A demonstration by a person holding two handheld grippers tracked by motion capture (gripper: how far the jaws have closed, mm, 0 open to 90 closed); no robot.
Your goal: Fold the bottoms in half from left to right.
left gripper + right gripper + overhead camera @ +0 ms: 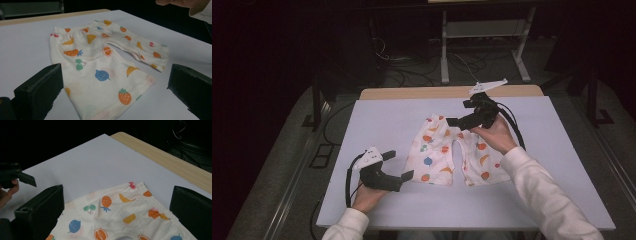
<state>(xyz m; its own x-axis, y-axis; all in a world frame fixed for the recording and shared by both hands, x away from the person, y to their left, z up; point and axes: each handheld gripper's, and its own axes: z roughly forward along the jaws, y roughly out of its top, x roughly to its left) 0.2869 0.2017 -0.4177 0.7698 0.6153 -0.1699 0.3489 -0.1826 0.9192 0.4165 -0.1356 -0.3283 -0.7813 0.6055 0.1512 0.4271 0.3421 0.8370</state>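
A pair of small white shorts (437, 150) with a coloured fruit print lies flat on the pale table sheet (382, 117), waistband toward the far side and legs toward me. My left gripper (398, 165) is open just left of the left leg's hem. Its own view has the shorts (100, 62) spread ahead between its jaws (115, 75). My right gripper (459, 113) is open over the waistband at the far right, with nothing in it. In its view the waistband (140, 187) lies between the jaws (117, 192), and the left gripper (15, 173) shows far off.
A wooden table edge (412, 92) runs behind the sheet. Beyond it stand the white legs of another table (444, 50) and floor cables (412, 70). Bare sheet lies left of the shorts, right of them, and along the front edge (462, 207).
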